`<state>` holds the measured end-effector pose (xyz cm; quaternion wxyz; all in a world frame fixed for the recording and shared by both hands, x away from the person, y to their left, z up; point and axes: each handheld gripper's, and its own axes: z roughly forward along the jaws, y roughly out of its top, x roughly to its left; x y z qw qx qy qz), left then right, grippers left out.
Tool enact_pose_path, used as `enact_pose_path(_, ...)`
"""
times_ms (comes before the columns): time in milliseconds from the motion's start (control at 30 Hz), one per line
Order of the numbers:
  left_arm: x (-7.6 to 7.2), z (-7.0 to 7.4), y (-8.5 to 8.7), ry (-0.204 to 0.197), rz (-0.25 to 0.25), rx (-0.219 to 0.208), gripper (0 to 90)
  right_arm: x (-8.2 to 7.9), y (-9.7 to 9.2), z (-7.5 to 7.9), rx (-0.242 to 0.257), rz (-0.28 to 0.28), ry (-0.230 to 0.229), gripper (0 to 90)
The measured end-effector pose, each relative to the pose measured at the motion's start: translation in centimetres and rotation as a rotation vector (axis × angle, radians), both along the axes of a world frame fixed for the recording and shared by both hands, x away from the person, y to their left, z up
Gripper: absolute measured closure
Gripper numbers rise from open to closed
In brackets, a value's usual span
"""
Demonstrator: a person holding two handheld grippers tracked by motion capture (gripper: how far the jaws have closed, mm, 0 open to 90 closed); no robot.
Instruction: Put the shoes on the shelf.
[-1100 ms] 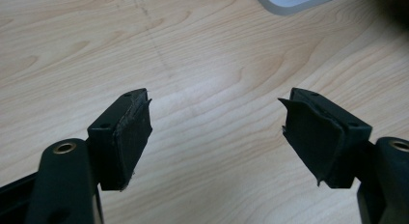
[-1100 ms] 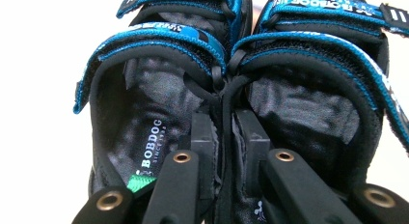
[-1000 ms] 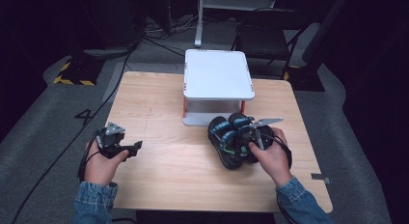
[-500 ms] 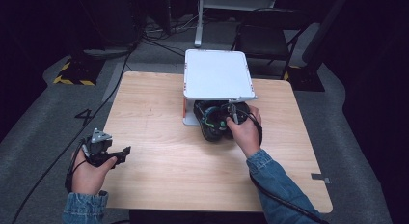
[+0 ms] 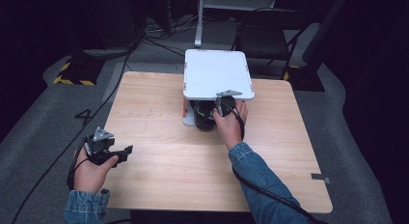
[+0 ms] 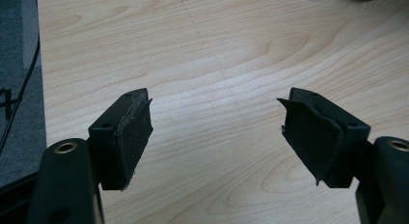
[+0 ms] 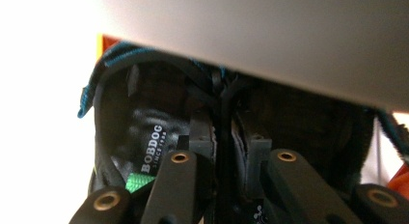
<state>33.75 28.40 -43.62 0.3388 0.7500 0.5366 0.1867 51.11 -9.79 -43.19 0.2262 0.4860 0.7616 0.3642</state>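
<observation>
A pair of black shoes (image 5: 204, 119) with teal trim sits partly under a white-topped low shelf (image 5: 217, 74) at the table's far middle. My right gripper (image 5: 220, 106) is at the shelf's front edge, shut on the two shoes' touching inner collars. In the right gripper view the jaws (image 7: 223, 151) pinch that dark material, with the left shoe's printed insole (image 7: 147, 147) beside them and the shelf's pale underside (image 7: 289, 40) overhead. My left gripper (image 5: 126, 150) rests open near the table's front left. Its pads (image 6: 130, 132) stand wide apart over bare wood, nothing between them.
The shelf stands on orange posts (image 7: 400, 180) on the wooden table (image 5: 193, 175). A dark chair (image 5: 263, 43) and cables lie on the floor beyond the far edge. Yellow-black floor tape (image 5: 72, 79) marks the far left.
My right hand has carried the shoes away from the person, from the table's middle right to under the shelf's front edge. The left hand has stayed about where it was.
</observation>
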Motion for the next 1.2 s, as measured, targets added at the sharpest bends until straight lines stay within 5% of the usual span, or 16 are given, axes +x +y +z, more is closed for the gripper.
enact_pose_path(67, 0.0, 0.0, -0.1, 0.003, 0.000, -0.007, 25.5, 0.0, 0.2, -0.2, -0.017, -0.002, -0.035, 79.1)
enact_pose_path(133, 0.0, 0.0, -0.1, -0.002, -0.002, -0.005, 25.5, 0.2, 0.2, -0.4, -0.031, 0.009, -0.085, 62.7)
enact_pose_path(233, 0.1, 0.1, -0.2, -0.005, 0.000, -0.008, 25.6, 0.1, 0.1, -0.8, -0.058, 0.014, -0.141, 54.8)
enact_pose_path(633, 1.5, 0.1, -2.0, 0.005, -0.048, 0.000, 25.5, -1.6, -2.6, -0.1, 0.058, 0.105, -0.164, 43.0)
enact_pose_path(867, 3.0, 0.3, -4.7, -0.013, -0.120, -0.012, 25.9, -4.3, -4.9, 1.6, 0.135, 0.148, -0.161, 42.0)
enact_pose_path(1200, 4.2, 1.1, -9.8, -0.048, -0.245, -0.051, 28.9, -8.5, -7.8, 3.4, 0.152, 0.202, -0.148, 42.3)
